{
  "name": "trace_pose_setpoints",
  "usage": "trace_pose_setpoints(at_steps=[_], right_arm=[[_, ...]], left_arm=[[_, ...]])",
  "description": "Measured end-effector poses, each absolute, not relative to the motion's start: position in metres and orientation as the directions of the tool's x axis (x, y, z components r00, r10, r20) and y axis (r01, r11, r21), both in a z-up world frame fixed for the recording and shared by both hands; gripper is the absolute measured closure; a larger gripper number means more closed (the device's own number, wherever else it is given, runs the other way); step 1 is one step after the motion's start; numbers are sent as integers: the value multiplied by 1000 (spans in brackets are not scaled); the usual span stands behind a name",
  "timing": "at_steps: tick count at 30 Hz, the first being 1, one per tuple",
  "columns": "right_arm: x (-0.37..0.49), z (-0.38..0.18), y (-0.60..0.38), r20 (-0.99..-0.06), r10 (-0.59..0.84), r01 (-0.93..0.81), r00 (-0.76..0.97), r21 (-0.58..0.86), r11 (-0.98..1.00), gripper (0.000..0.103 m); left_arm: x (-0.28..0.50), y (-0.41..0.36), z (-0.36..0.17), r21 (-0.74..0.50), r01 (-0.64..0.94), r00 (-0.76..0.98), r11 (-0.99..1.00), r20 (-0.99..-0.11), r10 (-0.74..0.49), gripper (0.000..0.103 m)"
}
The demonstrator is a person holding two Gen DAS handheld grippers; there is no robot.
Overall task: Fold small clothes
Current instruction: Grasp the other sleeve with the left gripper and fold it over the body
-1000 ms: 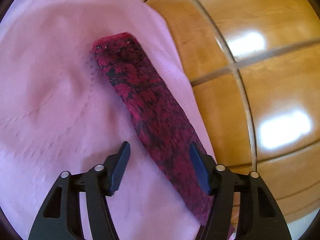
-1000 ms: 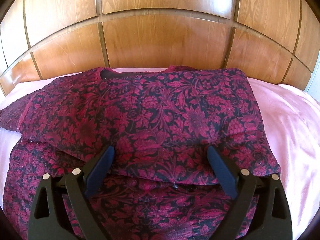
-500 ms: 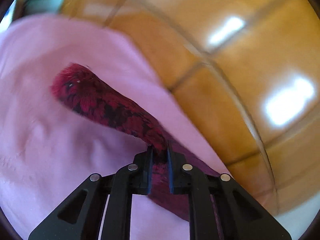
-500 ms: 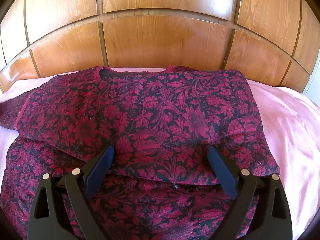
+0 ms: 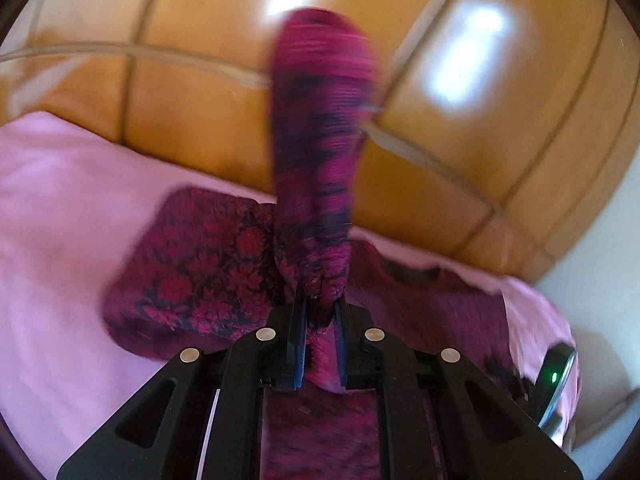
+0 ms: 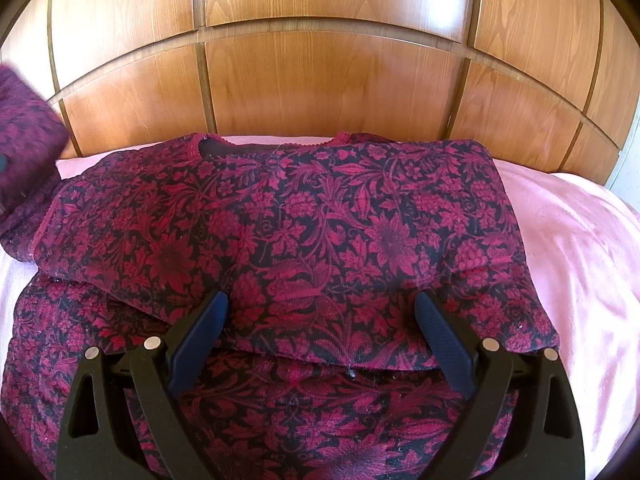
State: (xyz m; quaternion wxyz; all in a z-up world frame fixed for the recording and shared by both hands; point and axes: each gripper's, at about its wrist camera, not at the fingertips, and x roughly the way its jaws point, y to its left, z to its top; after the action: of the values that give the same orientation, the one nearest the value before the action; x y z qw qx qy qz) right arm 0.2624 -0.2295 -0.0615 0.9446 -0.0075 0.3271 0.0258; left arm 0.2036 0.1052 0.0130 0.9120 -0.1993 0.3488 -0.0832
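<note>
A dark red floral garment lies on the pink bedspread, its right side folded in over the body. My left gripper is shut on the garment's left sleeve, which stands lifted and blurred in front of the headboard. The same raised sleeve shows at the left edge of the right wrist view. My right gripper hovers open just above the garment's middle, with nothing between its fingers.
A glossy wooden panelled headboard runs along the far side of the bed. Pink bedspread spreads to the left of the garment. The lens of the other gripper's camera shows at the lower right.
My left gripper closed on the sleeve that lay flat on the bedspread, then lifted it and swung it towards the garment's body while rolling. The right gripper has not moved.
</note>
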Motion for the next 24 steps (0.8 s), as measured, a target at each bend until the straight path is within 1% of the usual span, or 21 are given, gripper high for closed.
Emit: trace_pose_setpoints(at_steps=[2,3,5,7,11,13,16,18,19,20,21,22,23,24], right_arm=[[262,-62,-230,-618,44,-54,785,4,999,9],[262,-62,-230,-618,46,-54,785,5,999,9],[262,-61,-230,-618,47,-53,785,8,999,9],[263,-61,-230,-617,49,-53,785,11,999,9],[264,-61,-230,-617,52,-53,785,16,998,9],[264,-61,-231,-616,55,-54,786,20,998,9],[265,-61,-231,-617,64,-56,784,33,998,9],[265,-58,-236,-616,94,-66,782,68,995,9],[265,-56,-239,-614,110,-70,781,88,994,11],[264,-53,-242,-613,119,-68,781,105,992,17],[261,-47,-246,-606,125,-59,786,127,990,26],[259,-41,-250,-598,145,-58,788,162,985,31],[256,-34,-255,-585,198,-71,787,233,970,36],[255,-28,-257,-567,265,-98,780,308,946,37]], left_arm=[[210,85,4,-396,32,716,918,-631,-298,92],[214,77,-1,-384,41,701,922,-646,-300,89],[215,62,-8,-368,49,685,929,-664,-299,79],[212,58,-9,-396,66,681,916,-653,-331,60],[195,58,-6,-402,67,686,913,-646,-334,57],[182,62,-6,-433,67,692,899,-629,-355,51],[162,65,-11,-451,48,698,891,-623,-353,51],[152,64,-17,-454,36,693,890,-630,-349,51],[151,61,-24,-461,28,684,887,-638,-353,51],[148,61,-28,-461,20,679,887,-645,-351,51],[145,61,-31,-459,16,676,888,-649,-348,51],[143,61,-36,-459,11,672,889,-655,-346,51],[142,61,-39,-461,7,670,888,-657,-346,51],[142,61,-43,-464,2,666,886,-660,-348,51]])
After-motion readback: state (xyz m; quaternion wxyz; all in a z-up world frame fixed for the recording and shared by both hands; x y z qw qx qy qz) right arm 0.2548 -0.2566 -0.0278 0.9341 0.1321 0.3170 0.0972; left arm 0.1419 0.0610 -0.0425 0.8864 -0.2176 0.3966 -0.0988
